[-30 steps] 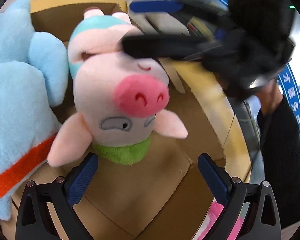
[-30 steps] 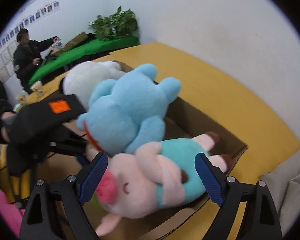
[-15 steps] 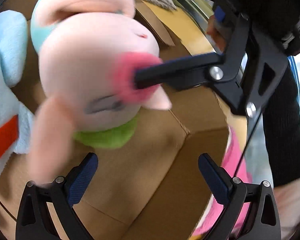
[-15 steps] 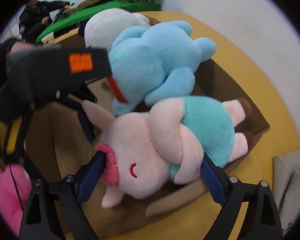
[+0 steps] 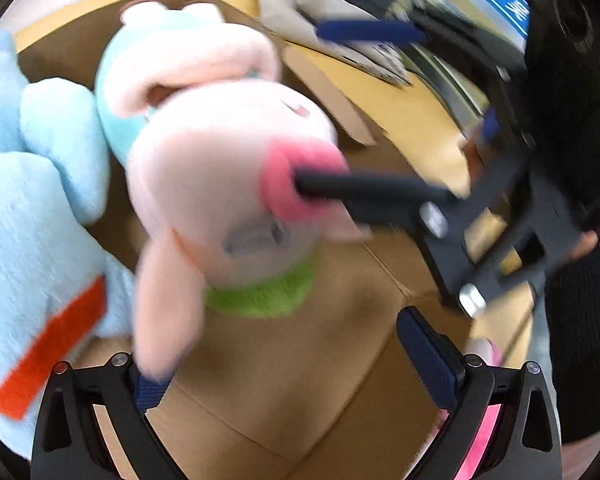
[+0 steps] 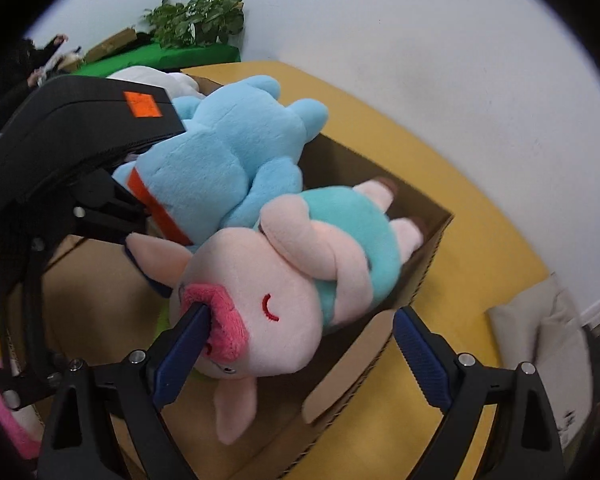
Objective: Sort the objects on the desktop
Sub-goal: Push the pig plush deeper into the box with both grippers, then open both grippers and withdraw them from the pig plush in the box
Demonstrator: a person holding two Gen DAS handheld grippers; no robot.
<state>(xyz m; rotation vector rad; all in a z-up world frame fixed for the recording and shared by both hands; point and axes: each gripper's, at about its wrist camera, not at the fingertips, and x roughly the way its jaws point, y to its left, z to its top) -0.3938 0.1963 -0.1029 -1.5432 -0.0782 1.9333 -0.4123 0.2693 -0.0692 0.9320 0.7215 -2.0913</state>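
- Left wrist view: Your left tongs (image 5: 284, 364) stand wide apart over the cardboard box (image 5: 284, 360), gripping nothing; the pig's ear hangs blurred against the left pad. The pink pig plush (image 5: 228, 184) fills the middle, head up off the box floor, beside the blue plush (image 5: 32, 216) with its orange band. One finger of your right tongs (image 5: 364, 190) presses deep into the pig's snout; the other shows blurred above and well clear of the toy.

- Right wrist view: Your right tongs (image 6: 296, 344) are spread wide around the pig plush (image 6: 284, 276), left finger sunk into the pink snout, right finger clear of the head, so no grip has formed. The pig lies on its side in the box (image 6: 380, 344) on the yellow surface (image 6: 480, 216), its teal body against the blue plush (image 6: 236, 156); a white plush (image 6: 156, 78) sits behind.

- Handling, as judged: The pig looks light and very soft, dimpling under a single finger. The snout would likely fold and slip; take the head across its full width, or the neck.
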